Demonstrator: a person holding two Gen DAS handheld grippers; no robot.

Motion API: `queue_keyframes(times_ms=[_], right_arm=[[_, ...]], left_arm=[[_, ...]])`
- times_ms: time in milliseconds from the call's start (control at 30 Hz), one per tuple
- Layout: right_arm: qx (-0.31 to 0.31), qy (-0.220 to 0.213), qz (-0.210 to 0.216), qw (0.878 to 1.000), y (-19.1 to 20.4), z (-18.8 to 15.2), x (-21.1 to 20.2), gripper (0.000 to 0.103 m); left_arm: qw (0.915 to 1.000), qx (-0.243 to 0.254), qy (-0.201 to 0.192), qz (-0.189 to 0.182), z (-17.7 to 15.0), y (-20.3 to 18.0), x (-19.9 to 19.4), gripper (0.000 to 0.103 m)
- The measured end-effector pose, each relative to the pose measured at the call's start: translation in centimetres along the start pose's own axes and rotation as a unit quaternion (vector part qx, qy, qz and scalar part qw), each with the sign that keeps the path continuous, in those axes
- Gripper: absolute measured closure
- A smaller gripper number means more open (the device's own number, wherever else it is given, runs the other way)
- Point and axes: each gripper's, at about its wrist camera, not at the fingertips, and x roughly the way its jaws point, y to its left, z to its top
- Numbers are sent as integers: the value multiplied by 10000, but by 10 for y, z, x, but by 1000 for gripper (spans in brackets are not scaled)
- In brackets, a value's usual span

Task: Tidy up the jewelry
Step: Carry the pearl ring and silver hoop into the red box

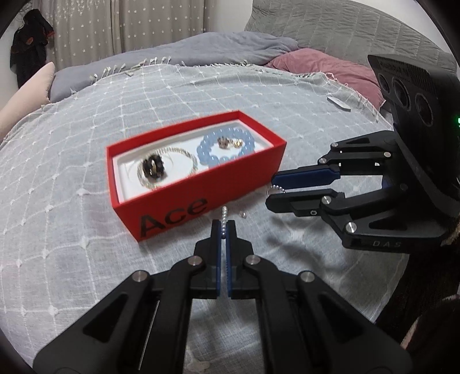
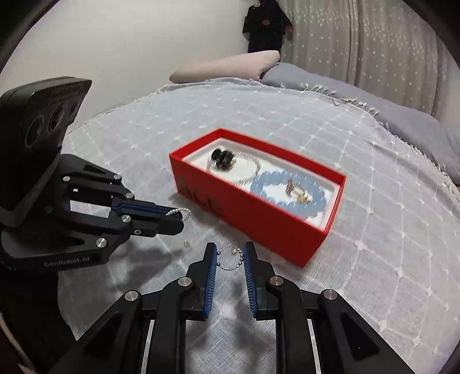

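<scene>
An open red box (image 1: 201, 198) (image 2: 258, 221) lettered "Ace" lies on the grey bedspread. On its white lining are a blue bead bracelet (image 1: 227, 146) (image 2: 287, 190), a silver chain (image 1: 172, 161), a dark beaded piece (image 1: 153, 167) (image 2: 222, 157) and small gold pieces (image 1: 230, 142). My left gripper (image 1: 223, 227) (image 2: 179, 220) is shut on a short pearl strand (image 1: 224, 214) (image 2: 179, 213), just in front of the box. My right gripper (image 2: 230, 251) (image 1: 270, 191) is shut on a thin beaded wire hoop (image 2: 230, 258), which spans the gap between its blue pads a little above the cloth.
A tiny silver piece (image 1: 243, 214) (image 2: 187, 244) lies on the bedspread (image 1: 72, 201) between the grippers. A small white item (image 1: 339, 103) rests near the far right edge. Pillows (image 1: 325, 66), a grey duvet (image 1: 178, 54) and curtains (image 1: 129, 23) lie beyond.
</scene>
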Motion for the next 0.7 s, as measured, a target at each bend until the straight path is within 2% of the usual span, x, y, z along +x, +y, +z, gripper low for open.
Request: queue_keyframes(times_ms=[333, 700], right_arm=[[453, -294, -344, 9979, -28, 36, -6, 84], [993, -239, -647, 9927, -51, 53, 13, 84]], left_arm=[[9990, -308, -230, 213, 23, 14, -3, 100], [9956, -775, -251, 469, 47, 28, 20, 100]])
